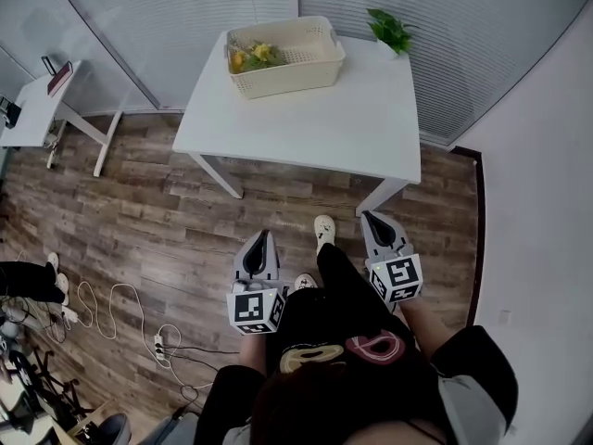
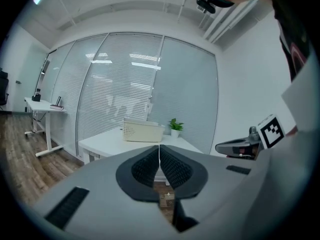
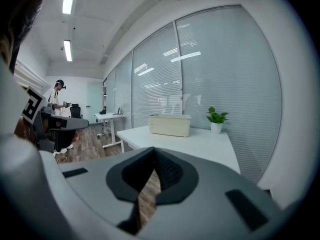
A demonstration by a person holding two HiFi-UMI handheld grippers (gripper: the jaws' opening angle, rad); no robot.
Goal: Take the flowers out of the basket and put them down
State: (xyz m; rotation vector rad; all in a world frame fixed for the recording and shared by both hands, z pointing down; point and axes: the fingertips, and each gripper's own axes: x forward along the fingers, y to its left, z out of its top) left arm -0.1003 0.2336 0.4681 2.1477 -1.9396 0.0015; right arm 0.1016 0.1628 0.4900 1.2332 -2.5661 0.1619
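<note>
A cream slatted basket (image 1: 287,58) stands at the far left of a white table (image 1: 315,128). Yellow flowers with green leaves (image 1: 252,57) lie in its left end. The basket also shows far off in the left gripper view (image 2: 142,131) and in the right gripper view (image 3: 170,125). My left gripper (image 1: 262,237) is held low in front of the person, well short of the table, jaws shut and empty. My right gripper (image 1: 373,219) is beside it, just before the table's near edge, also shut on nothing.
A small potted green plant (image 1: 389,31) stands at the table's far right corner. A second white desk (image 1: 37,109) is at the left. Cables and a power strip (image 1: 157,341) lie on the wooden floor. Glass walls with blinds stand behind the table. Another person (image 3: 56,104) stands far off.
</note>
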